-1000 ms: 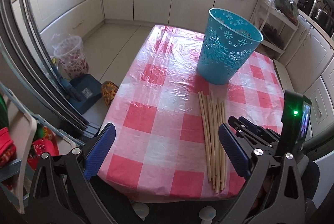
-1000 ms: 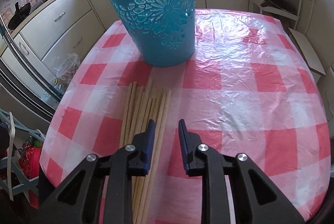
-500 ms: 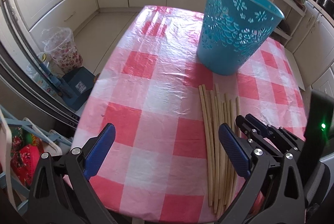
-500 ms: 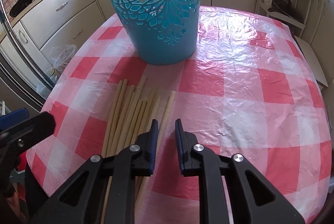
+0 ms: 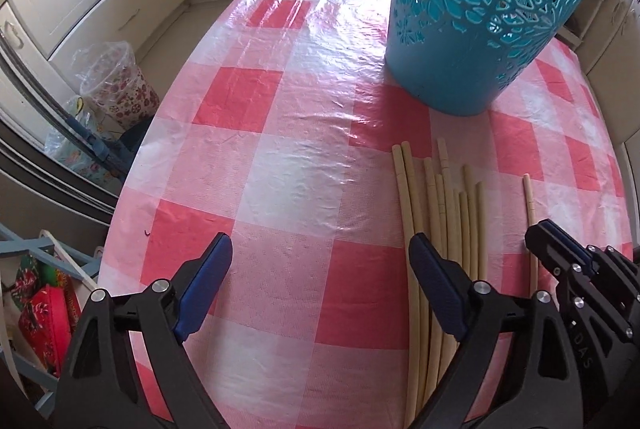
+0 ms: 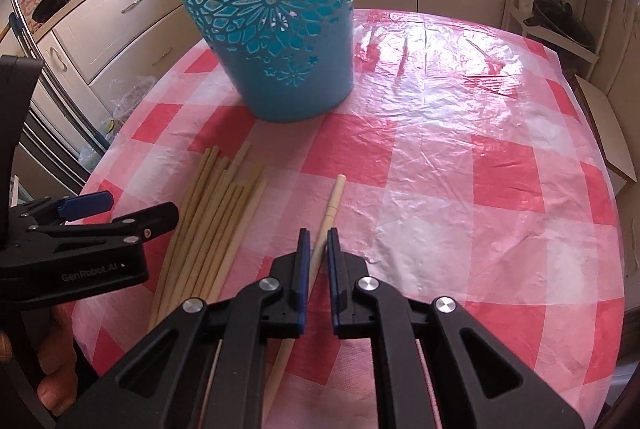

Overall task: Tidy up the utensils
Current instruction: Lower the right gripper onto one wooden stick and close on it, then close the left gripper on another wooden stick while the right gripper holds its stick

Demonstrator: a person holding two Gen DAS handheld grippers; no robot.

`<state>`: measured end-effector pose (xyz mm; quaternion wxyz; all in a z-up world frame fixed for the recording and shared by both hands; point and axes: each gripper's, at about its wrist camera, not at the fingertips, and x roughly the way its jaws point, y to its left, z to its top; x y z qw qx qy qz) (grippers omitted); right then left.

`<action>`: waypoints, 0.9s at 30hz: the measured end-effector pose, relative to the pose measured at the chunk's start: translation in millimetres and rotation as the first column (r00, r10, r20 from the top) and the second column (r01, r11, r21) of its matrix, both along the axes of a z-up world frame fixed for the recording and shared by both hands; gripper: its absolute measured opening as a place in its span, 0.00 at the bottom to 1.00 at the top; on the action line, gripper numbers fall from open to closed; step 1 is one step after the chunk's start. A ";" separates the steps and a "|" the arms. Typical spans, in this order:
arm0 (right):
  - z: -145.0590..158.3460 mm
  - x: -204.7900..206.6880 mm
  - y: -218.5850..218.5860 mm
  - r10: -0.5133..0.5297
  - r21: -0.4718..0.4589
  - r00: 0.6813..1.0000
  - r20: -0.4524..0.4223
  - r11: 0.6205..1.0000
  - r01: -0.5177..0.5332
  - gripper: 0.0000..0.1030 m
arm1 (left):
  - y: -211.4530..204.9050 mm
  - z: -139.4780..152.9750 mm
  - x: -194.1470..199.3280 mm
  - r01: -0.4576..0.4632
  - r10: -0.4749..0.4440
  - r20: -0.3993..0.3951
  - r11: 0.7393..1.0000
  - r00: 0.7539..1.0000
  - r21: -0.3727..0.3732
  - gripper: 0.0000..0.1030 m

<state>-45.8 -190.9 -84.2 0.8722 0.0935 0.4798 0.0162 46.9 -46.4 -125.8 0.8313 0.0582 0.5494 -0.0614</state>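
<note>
Right wrist: chopstick [image 6: 329,213] lies between right claw [image 6: 316,241] fingers.

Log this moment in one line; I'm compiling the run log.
right claw: closing around single chopstick | left claw: open, idle | chopstick bundle: on table | blue basket: upright

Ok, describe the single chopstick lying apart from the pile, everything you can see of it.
The single chopstick is a pale, wood-coloured stick, slim and straight, with faint ring grooves near its blunt far end. It lies flat on the red-and-white checked tablecloth, to the right of the pile of chopsticks and clear of it, pointing roughly toward the blue basket without reaching it. The right gripper straddles its middle, fingers close on either side; whether they press it cannot be told. Its near end runs under the gripper.
</note>
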 end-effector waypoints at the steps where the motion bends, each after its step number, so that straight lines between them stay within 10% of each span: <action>1: -0.2 -0.2 -1.0 -0.002 0.011 1.000 0.001 1.000 0.001 0.09 | -0.4 0.7 0.0 -0.001 0.001 0.002 1.000 1.000 0.002 0.84; 15: -1.0 -2.3 -7.5 -0.017 0.086 1.000 0.007 0.996 0.017 0.09 | -12.8 0.2 3.5 0.013 -0.014 0.003 0.998 1.000 0.055 0.75; 22: -2.1 -2.5 -11.9 -0.028 0.107 1.000 0.010 0.994 0.027 0.09 | -22.4 6.5 9.4 0.073 -0.073 -0.012 0.997 0.997 -0.017 0.23; 27: -2.8 -2.1 -13.3 -0.031 0.110 0.999 0.015 0.993 0.029 0.09 | -23.6 9.5 15.7 0.078 -0.082 -0.053 0.995 0.995 -0.063 0.05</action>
